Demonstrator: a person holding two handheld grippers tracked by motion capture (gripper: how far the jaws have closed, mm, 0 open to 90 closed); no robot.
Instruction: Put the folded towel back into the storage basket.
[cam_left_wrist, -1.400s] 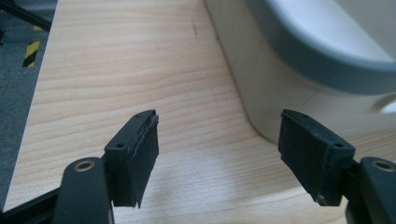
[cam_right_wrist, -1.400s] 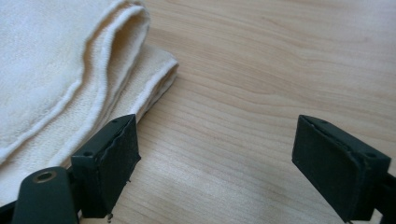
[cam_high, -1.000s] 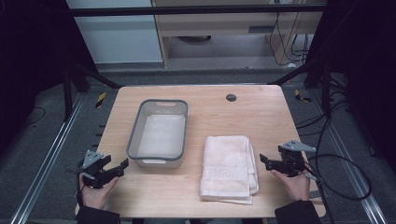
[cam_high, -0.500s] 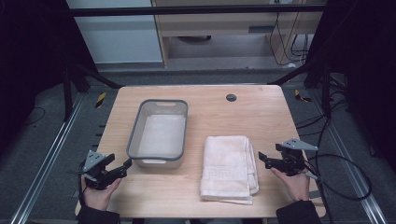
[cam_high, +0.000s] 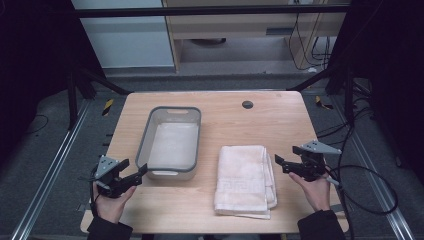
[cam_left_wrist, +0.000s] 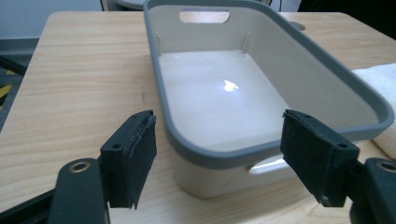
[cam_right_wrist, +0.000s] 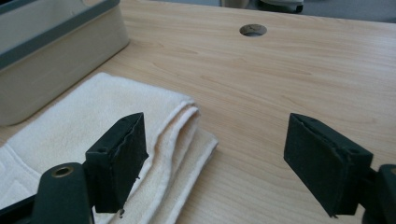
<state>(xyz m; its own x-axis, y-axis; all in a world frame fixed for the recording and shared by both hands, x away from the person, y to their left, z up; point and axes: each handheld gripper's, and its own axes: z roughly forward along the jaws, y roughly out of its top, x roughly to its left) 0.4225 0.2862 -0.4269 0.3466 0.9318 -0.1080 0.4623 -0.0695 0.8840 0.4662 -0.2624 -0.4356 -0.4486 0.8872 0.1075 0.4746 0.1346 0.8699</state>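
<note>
A grey-rimmed pale plastic bin (cam_high: 144, 142) stands empty left of the table's middle. To its right lies a folded cream towel (cam_high: 244, 179). My left gripper (cam_high: 141, 171) is open, its tips just short of the bin's near left corner. In the left gripper view the bin's near rim (cam_left_wrist: 224, 156) spans the gap between the jaws of that gripper (cam_left_wrist: 219, 142). My right gripper (cam_high: 278, 163) is open just right of the towel's edge. In the right gripper view the towel's folded corner (cam_right_wrist: 154, 126) lies by the left jaw, with bare wood in the gap of that gripper (cam_right_wrist: 219, 156).
The wooden table (cam_high: 280, 120) has a round cable hole (cam_high: 247, 104) at the back; the hole (cam_right_wrist: 252, 30) is far ahead of the right gripper. Dark frame posts and cables surround the table. A cable trails from the right gripper off the right edge.
The left gripper has edged right and forward toward the bin's near corner. The right gripper has shifted slightly forward beside the towel. Bin and towel have not moved.
</note>
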